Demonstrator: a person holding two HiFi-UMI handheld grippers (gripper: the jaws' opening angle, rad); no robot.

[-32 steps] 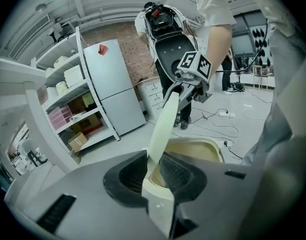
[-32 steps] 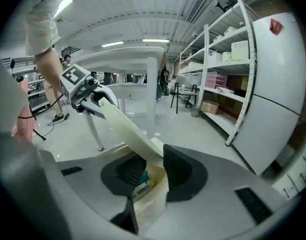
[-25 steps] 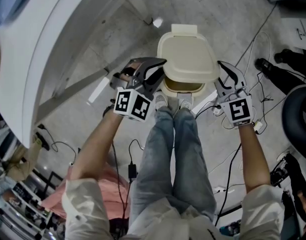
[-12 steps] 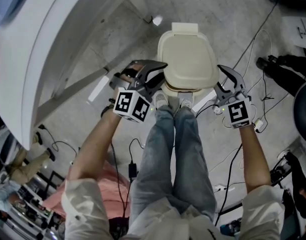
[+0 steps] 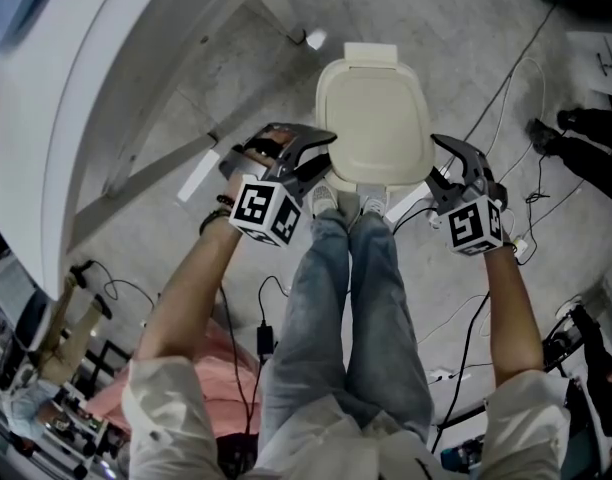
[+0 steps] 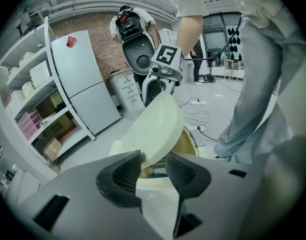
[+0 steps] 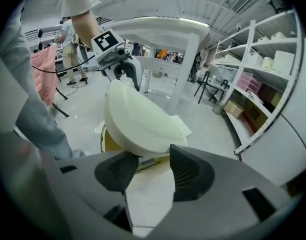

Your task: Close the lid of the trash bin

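Observation:
A cream trash bin stands on the floor just past my feet, and its lid [image 5: 374, 118] hides the opening in the head view. Both gripper views show the lid [image 6: 153, 129] [image 7: 138, 119] still tilted, with the yellowish inside of the bin [image 6: 185, 144] [image 7: 110, 139] visible beneath it. My left gripper [image 5: 316, 156] [image 6: 153, 171] is at the lid's left edge and my right gripper [image 5: 444, 163] [image 7: 153, 171] at its right edge. The jaws of both are opening. The lid's rim sits in line with each gap, and the pads do not press on it.
My jeans-clad legs [image 5: 356, 308] and shoes touch the bin's near side. A big white table [image 5: 76, 88] fills the left. Cables [image 5: 506, 98] and a power strip [image 5: 411, 203] lie on the floor at right, near another person's black shoes [image 5: 576, 133]. Shelves [image 6: 33, 99] line the wall.
The lid has swung down from raised to nearly flat over the bin. Both grippers sank with it along its sides, and their jaws have widened.

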